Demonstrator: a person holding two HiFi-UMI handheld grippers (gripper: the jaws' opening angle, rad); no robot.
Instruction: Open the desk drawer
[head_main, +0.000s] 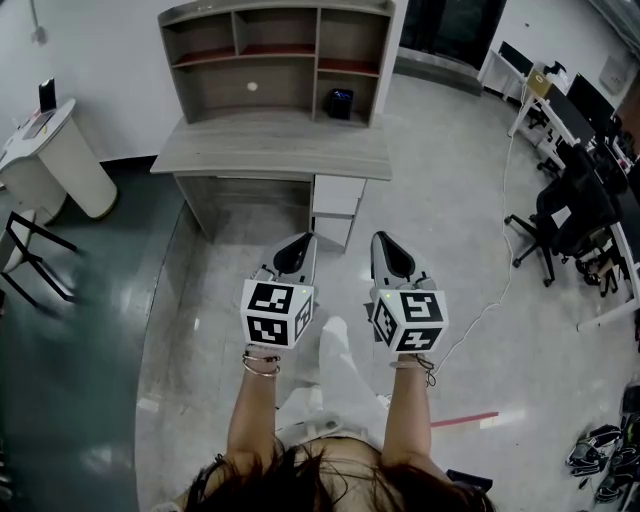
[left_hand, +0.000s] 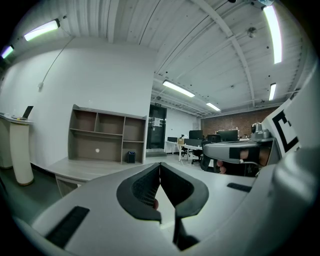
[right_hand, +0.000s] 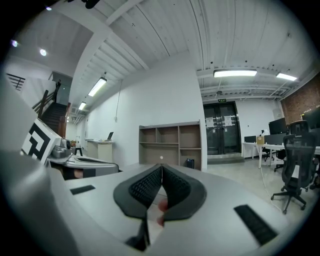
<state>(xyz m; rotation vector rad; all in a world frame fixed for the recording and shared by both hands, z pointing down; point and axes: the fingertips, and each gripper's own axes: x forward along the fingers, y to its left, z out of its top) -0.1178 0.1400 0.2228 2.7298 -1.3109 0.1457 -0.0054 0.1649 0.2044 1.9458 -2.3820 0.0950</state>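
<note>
**Greys, white and one red strip**

The desk (head_main: 270, 150) is pale grey wood-grain, with white drawers (head_main: 336, 196) and grey-brown shelves (head_main: 270, 50). The left claw (head_main: 300, 243) and right claw (head_main: 386, 243) are light grey with black ribbed pads (left_hand: 142, 187). Their cubes (head_main: 277, 312) bear black-and-white square markers. The floor (head_main: 450, 200) is glossy pale grey, dark teal at left. The strip (head_main: 463, 418) is red and the chair (head_main: 560, 215) black.

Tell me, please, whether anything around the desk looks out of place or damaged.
Nothing at the desk stands out: its drawers sit shut, and nothing looks spilled or broken. The only stray things are a white cable trailing loose across the floor at right and a red strip lying near it.
</note>
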